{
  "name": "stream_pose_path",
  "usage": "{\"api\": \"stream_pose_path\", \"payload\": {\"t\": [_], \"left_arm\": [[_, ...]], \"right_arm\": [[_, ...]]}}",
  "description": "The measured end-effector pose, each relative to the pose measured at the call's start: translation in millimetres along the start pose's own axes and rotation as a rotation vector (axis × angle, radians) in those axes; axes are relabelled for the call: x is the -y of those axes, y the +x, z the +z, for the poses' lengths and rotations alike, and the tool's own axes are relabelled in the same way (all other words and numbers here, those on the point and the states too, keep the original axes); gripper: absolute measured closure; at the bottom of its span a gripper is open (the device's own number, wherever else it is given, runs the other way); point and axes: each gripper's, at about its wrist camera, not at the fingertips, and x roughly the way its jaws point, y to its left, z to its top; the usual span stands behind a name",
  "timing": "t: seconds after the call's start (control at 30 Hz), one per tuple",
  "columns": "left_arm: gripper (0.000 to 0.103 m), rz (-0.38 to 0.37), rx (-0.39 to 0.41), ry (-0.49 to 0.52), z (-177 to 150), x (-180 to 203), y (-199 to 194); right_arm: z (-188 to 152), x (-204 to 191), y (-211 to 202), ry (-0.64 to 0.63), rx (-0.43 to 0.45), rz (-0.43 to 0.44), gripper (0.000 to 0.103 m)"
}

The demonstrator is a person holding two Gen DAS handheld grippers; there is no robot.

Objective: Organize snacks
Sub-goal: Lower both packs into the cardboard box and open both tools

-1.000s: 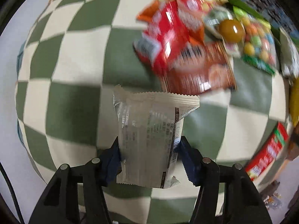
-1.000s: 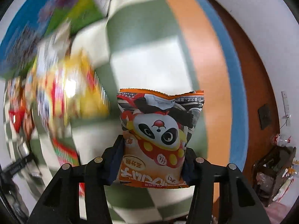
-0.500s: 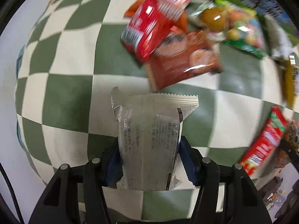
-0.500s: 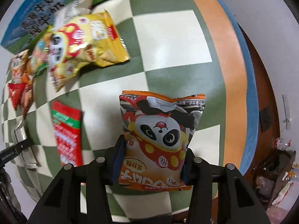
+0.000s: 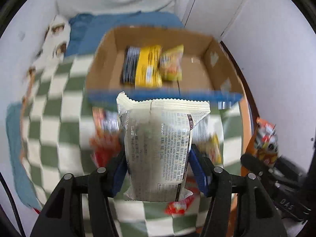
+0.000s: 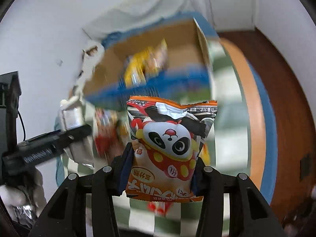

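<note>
Left gripper [image 5: 157,169] clamped on a silvery-white snack packet [image 5: 158,148], held upright between blue pads [image 5: 198,169], printed back side toward the camera. Right gripper [image 6: 161,165] clamped on an orange panda packet [image 6: 169,148], likewise upright between its pads. Both raised above a green-and-white checkered cloth [image 5: 49,122], facing an open cardboard box [image 5: 104,59] with a blue front edge. Inside the box, a yellow packet [image 5: 148,69] and a smaller yellow bag [image 5: 171,65], blurred. More blurred red and orange packets [image 5: 104,138] on the cloth just in front of the box. White wall [image 5: 276,59] behind.
</note>
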Motion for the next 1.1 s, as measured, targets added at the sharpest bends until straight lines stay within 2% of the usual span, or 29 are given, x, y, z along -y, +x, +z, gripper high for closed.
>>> {"api": "stream_pose_path", "payload": {"t": [0.07,0.13,0.3,0.43,0.57,0.77,0.83,0.87,0.9,0.97,1.1], "left_arm": [[0.046,0.05,0.019,0.02,30.9,-0.6,0.1],[0.046,0.09,0.003,0.028,60.1,-5.5,10.1],[0.046,0.195,-0.111,0.031,111.2,-33.1,65.8],[0.046,0.226,-0.213,-0.001,123.2,-59.9,109.1],[0.046,0.235,-0.291,-0.025,128.6,-75.5,137.3],[0.044,0.221,-0.33,-0.042,128.3,-82.3,156.9],[0.044,0.212,-0.334,-0.054,128.5,-84.0,161.6],[0.04,0.205,-0.328,-0.059,129.1,-84.1,162.3],[0.033,0.192,-0.328,-0.066,129.5,-84.2,163.2],[0.019,0.171,-0.326,-0.076,130.6,-82.9,163.5],[0.012,0.168,-0.314,-0.079,131.8,-77.8,160.5]], "right_arm": [[39.2,-7.9,1.1,-0.03,0.039,-0.027,0.053],[74.8,-11.3,12.1,-0.044,0.035,-0.039,0.053],[152.4,-14.5,55.1,-0.054,-0.034,-0.082,0.053],[206.2,-9.5,98.8,-0.062,-0.104,-0.14,0.053],[238.4,-1.2,143.3,-0.056,-0.169,-0.189,0.053],[261.1,6.0,184.1,-0.044,-0.233,-0.227,0.051],[263.0,8.2,194.1,-0.054,-0.25,-0.246,0.035],[263.2,8.9,198.1,-0.05,-0.256,-0.26,0.014],[262.8,8.8,200.1,-0.044,-0.255,-0.256,0.009],[261.3,7.7,201.9,-0.039,-0.26,-0.236,0.009],[256.1,8.5,203.2,-0.034,-0.273,-0.22,0.009]]}}
